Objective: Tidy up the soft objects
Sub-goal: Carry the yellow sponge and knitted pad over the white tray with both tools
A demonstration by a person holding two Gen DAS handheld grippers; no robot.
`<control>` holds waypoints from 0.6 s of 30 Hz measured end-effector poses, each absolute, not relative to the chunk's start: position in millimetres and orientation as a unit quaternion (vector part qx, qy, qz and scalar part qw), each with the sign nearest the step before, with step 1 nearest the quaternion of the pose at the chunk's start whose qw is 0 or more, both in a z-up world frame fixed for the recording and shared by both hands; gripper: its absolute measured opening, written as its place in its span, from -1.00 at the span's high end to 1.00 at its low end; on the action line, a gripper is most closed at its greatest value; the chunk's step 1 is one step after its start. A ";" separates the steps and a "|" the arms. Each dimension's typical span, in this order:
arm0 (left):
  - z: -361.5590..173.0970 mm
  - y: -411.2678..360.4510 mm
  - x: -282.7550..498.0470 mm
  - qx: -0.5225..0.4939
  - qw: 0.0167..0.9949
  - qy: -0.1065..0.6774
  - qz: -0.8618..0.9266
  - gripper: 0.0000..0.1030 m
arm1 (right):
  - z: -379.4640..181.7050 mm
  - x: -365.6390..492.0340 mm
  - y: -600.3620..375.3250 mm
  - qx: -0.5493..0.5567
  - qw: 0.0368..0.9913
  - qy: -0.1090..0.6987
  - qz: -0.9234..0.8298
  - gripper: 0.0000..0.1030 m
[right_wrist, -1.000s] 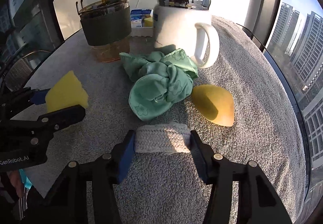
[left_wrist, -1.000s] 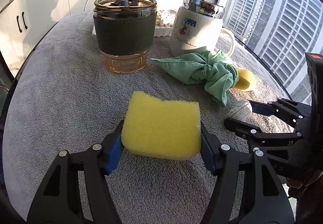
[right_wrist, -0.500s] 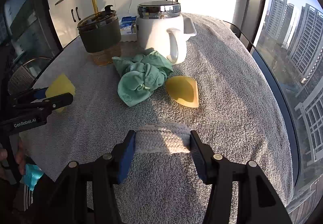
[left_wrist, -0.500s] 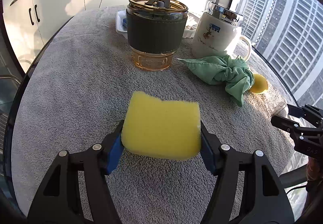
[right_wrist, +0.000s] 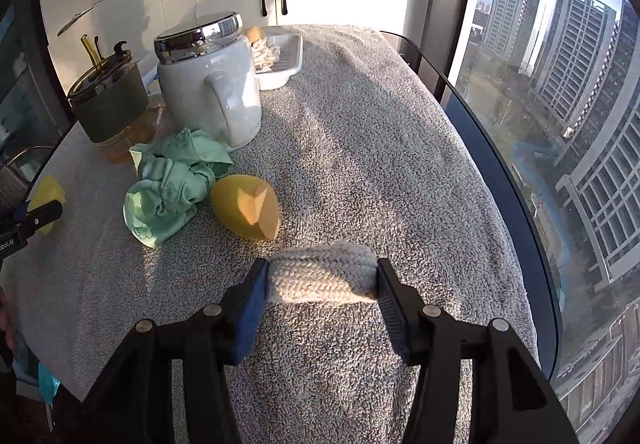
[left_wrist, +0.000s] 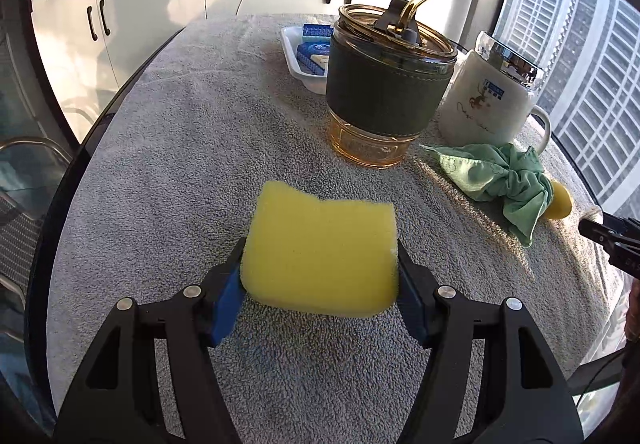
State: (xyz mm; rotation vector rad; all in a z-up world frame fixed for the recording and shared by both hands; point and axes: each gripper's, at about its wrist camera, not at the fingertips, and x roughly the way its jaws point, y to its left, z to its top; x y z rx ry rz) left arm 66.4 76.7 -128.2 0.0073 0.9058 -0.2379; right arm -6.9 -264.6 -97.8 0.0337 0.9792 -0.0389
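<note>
1. Left gripper (left_wrist: 320, 286): two matte black plastic fingers with triangular cut-outs in the lower frame, silver round screw heads, blue pads (left_wrist: 227, 298) on the inner faces.
2. Right gripper (right_wrist: 322, 298): same black build; blue pad at left, ribbed black pad at right.
3. White lettering, partly cropped, on the black body at the right-wrist view's left edge.

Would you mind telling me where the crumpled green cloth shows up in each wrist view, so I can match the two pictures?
Left wrist view: the green cloth lies at right, in front of the white mug.
Right wrist view: the green cloth lies at left of centre, below the white mug, touching the yellow egg-shaped sponge.
Shared landmark: the white mug with the chrome lid.
</note>
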 end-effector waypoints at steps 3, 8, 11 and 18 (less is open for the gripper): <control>-129.7 84.7 73.4 0.001 0.893 0.438 -0.103 -0.23 | -98.6 4.0 -273.0 0.022 0.881 0.471 -0.025 -0.08; -130.7 96.1 86.6 -0.005 0.894 0.441 -0.084 -0.23 | -98.5 23.9 -282.4 0.025 0.881 0.471 -0.033 -0.08; -129.6 102.0 98.0 -0.004 0.896 0.438 -0.074 -0.23 | -97.9 40.0 -288.5 0.026 0.881 0.471 -0.034 -0.08; -124.0 110.2 128.2 -0.002 0.899 0.434 -0.056 -0.23 | -92.9 69.9 -292.3 0.021 0.884 0.466 -0.035 -0.08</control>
